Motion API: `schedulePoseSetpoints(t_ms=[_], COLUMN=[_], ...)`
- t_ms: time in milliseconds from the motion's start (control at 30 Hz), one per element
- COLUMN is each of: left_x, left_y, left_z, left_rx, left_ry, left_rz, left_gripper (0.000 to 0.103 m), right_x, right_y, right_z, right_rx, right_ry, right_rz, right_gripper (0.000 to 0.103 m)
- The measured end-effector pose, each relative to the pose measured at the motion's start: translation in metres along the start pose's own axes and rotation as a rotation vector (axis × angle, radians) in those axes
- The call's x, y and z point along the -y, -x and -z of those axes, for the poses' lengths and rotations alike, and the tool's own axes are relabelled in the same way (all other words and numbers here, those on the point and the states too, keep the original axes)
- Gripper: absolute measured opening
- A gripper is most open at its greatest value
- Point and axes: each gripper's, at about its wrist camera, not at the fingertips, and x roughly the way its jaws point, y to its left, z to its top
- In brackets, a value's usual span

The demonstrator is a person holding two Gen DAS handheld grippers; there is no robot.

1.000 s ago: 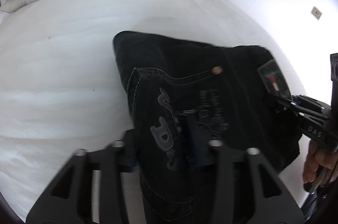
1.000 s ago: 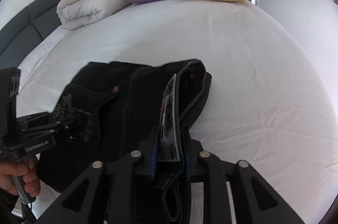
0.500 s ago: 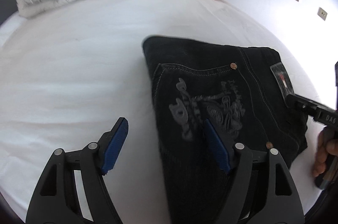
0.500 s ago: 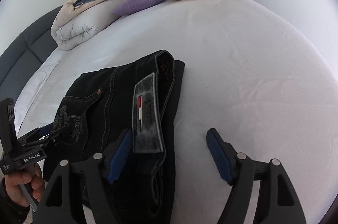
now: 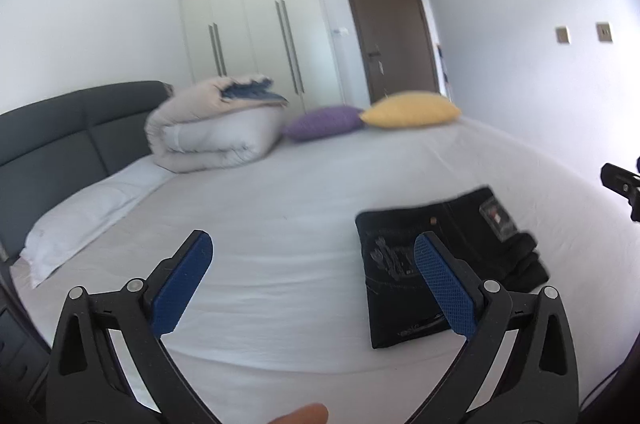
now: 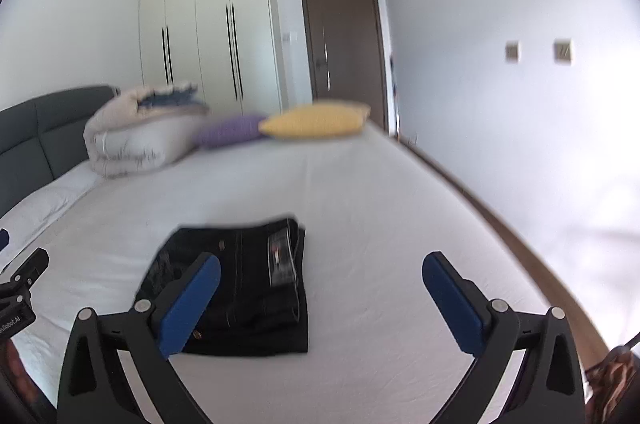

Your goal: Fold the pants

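Note:
The black pants point(image 5: 404, 266) lie folded into a compact rectangle on the white bed point(image 5: 280, 208), back pocket print and waistband label facing up. They also show in the right wrist view point(image 6: 248, 284). My left gripper point(image 5: 310, 260) is open and empty, raised above and to the left of the pants. My right gripper point(image 6: 320, 282) is open and empty, raised above the pants' right edge. Part of the right gripper point(image 5: 622, 186) shows at the left wrist view's right edge, and part of the left gripper point(image 6: 18, 288) at the right wrist view's left edge.
A rolled duvet point(image 5: 212, 128), a purple pillow point(image 5: 324, 122) and a yellow pillow point(image 5: 412, 110) lie at the bed's far end. A grey headboard point(image 5: 60, 140) and a white pillow point(image 5: 88, 208) are at the left. Wardrobes point(image 6: 208, 40), a door point(image 6: 344, 44) and a wall point(image 6: 520, 64) stand beyond.
Both grippers let go of the pants, opened, and lifted back and up. The pants now lie folded and still on the bed.

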Motion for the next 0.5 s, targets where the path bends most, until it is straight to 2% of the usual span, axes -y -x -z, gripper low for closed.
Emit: schedulePoseSetpoints(t_ms=[100,167,233,300,400,500], left_x=[-0.008,-0.010,-0.015,-0.020,-0.023,-0.024], left_y=[0.036,0.061,0.080,0.090,0.097,0.099], left_z=[-0.016,-0.025,-0.030,-0.036,-0.038,-0.032], left_rx=[0.051,0.115,0.130,0.081,-0.003,-0.087], left_ry=[0.007,0.002,0.013,0.028,0.036,0.082], left_rz=[0.011,-0.052,-0.054,-0.034,-0.066,-0.031], left_gripper=[0.103,0.103,0.103,0.103,0.103,0.103], right_x=[-0.006,-0.006,-0.005,-0.004,-0.005,-0.009], right_y=[0.036,0.058,0.076,0.091,0.117,0.128], right_z=[-0.014,-0.023,-0.033,-0.045,-0.058,-0.066], right_rx=[0.099,0.152,0.187,0.206,0.253,0.221], right_ry=[0.042,0.043,0.030,0.022,0.045,0.087], right_rz=[0.027,0.024,0.023,0.038,0.054,0.028], right_gripper=[0.103,0.103,0.103,0.103,0.103,0.103])
